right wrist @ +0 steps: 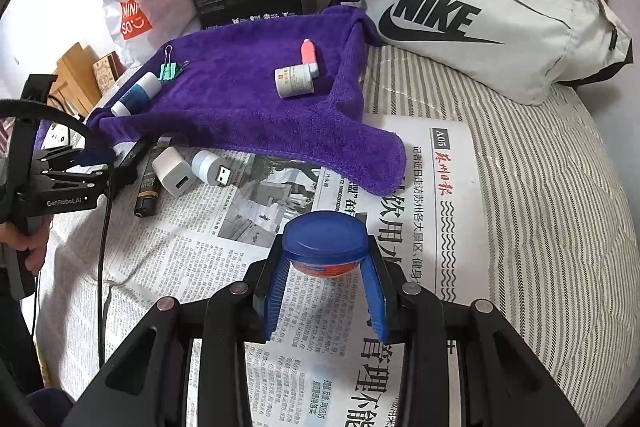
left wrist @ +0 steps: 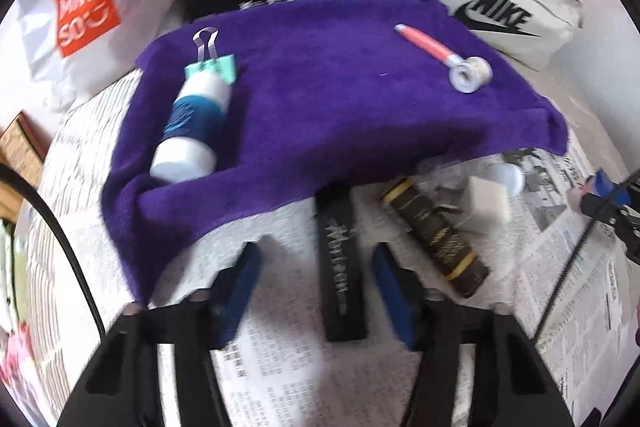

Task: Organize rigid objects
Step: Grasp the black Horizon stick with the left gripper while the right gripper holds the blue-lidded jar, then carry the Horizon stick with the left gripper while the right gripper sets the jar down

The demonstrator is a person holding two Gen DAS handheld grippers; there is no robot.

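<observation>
Right wrist, right hand-held gripper (right wrist: 325,259) clamping blue-lidded jar (right wrist: 325,243), NIKE bag (right wrist: 472,15), left unclear.

Right tool (right wrist: 326,259) angled down, clamped on load. Left tool (left wrist: 316,291) angled down, pads apart, untouching.

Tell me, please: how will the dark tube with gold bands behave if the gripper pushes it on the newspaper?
The dark tube looks round and lies on its side, so it would probably roll. It seems rigid. The newspaper lies on soft bedding, which may slow it.
</observation>
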